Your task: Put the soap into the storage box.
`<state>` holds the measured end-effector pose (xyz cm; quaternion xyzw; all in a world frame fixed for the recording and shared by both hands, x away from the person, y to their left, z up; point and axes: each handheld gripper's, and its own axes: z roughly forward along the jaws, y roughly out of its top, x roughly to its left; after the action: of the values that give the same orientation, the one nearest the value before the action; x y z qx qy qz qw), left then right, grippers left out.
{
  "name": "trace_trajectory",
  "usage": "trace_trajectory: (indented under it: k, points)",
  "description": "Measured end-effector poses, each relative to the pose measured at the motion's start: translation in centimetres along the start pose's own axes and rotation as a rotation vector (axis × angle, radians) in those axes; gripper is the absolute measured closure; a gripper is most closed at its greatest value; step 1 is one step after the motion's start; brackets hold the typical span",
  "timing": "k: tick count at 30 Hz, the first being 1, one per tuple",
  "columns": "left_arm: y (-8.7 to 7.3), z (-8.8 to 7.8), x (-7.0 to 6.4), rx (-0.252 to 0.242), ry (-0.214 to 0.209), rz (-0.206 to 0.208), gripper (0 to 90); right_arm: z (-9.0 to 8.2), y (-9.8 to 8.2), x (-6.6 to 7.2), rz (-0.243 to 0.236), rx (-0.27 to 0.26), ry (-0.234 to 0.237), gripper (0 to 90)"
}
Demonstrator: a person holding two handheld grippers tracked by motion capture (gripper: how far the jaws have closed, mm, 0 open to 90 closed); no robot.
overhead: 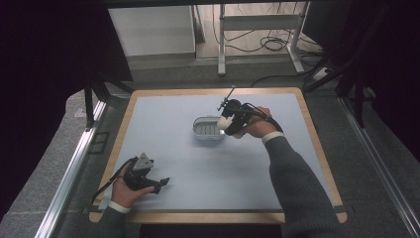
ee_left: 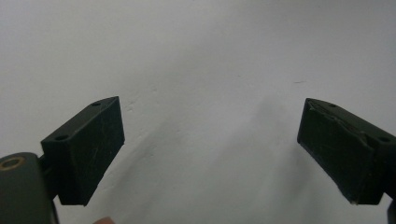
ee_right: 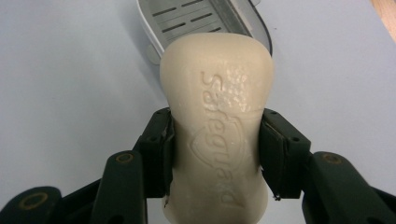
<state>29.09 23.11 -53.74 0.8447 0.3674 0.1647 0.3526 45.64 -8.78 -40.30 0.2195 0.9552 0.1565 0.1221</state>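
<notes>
Currently a cream soap bar (ee_right: 217, 135) is clamped at its waist by the right tongs (ee_right: 215, 154), held just above the near end of the white soap dish (overhead: 207, 128). Nothing is held by the left tongs (ee_left: 210, 149), spread wide over the table (overhead: 198, 163).

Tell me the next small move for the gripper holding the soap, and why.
Probably carry the soap bar the last bit forward over the soap dish and lower it in. The right gripper is shut on the bar's sides, and the slotted dish lies just ahead with nothing in it.
</notes>
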Motion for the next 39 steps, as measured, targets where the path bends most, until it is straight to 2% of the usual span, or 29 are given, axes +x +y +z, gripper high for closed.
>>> trace_trajectory:
  k: [4,12,22,27,33,39]
  points:
    - [0.0,-0.1,0.0,-0.001,-0.001,-0.001,7.8,0.2,0.5,-0.2,-0.006,0.0,-0.001,49.9]
    - [0.0,0.0,0.0,0.002,-0.001,0.001,7.8,0.9,1.7,0.0,-0.029,-0.01,0.033,49.9]
    - [0.0,0.0,0.1,0.002,0.0,0.006,7.8,1.6,3.1,0.1,-0.057,0.011,0.042,49.9]
    - [0.0,0.1,0.0,0.002,-0.003,0.002,7.8,2.0,3.4,0.1,-0.061,0.007,0.049,49.9]
    - [0.0,0.1,0.0,0.002,-0.004,0.001,7.8,2.5,3.6,0.0,-0.093,0.006,0.064,49.9]
    - [0.0,0.1,0.0,0.001,-0.004,0.002,7.8,2.9,4.3,-0.1,-0.097,0.012,0.071,49.9]
